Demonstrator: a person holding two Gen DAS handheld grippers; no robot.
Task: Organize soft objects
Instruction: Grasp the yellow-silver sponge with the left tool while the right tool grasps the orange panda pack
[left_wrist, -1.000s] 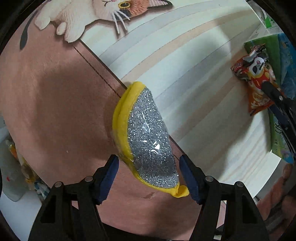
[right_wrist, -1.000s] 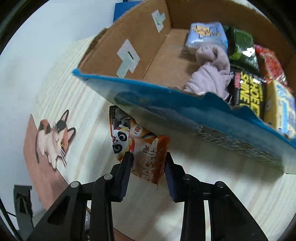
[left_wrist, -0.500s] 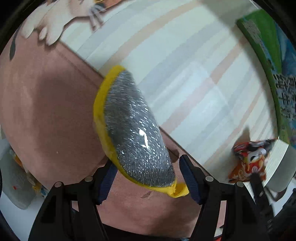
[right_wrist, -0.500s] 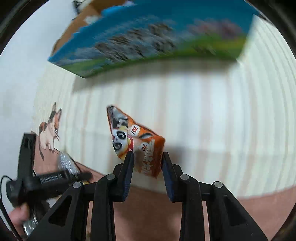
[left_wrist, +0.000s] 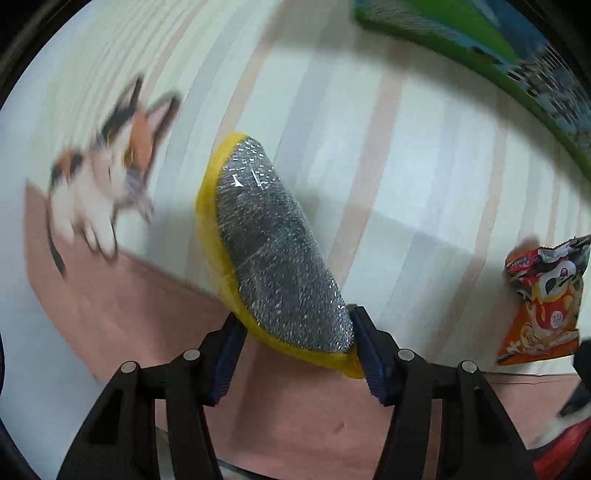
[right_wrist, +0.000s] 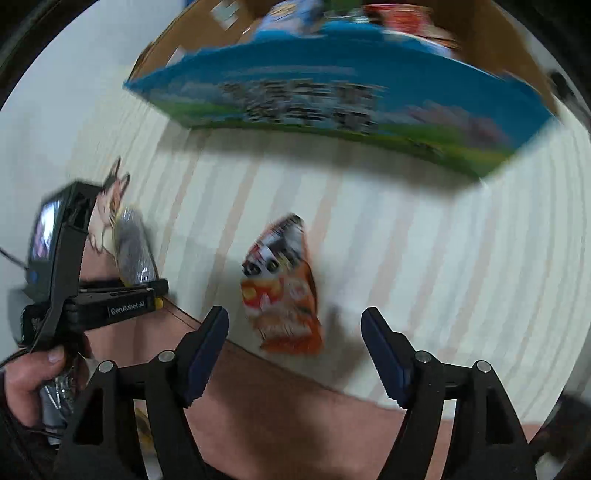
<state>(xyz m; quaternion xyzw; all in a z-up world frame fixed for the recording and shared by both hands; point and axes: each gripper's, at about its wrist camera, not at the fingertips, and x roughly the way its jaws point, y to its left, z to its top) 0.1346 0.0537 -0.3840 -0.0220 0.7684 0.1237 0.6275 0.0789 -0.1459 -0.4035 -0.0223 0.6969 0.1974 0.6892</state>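
Note:
My left gripper (left_wrist: 295, 332) is shut on a yellow sponge with a silver scouring face (left_wrist: 273, 254), held above the striped mat. The sponge (right_wrist: 131, 251) and left gripper (right_wrist: 110, 302) also show at the left of the right wrist view. My right gripper (right_wrist: 295, 339) is open, with nothing between its fingers. The orange panda snack bag (right_wrist: 284, 288) lies just ahead of it on the mat, blurred. The bag also shows at the right edge of the left wrist view (left_wrist: 543, 299).
A cardboard box with a blue and green printed side (right_wrist: 332, 99) stands beyond the snack bag and holds several packets. It also shows in the left wrist view (left_wrist: 517, 62). A cat picture (left_wrist: 107, 188) is on the mat, next to its brown border (left_wrist: 129, 314).
My right gripper has opened and let go of the snack bag, which now lies on the mat. My left gripper has swung with the sponge toward the box.

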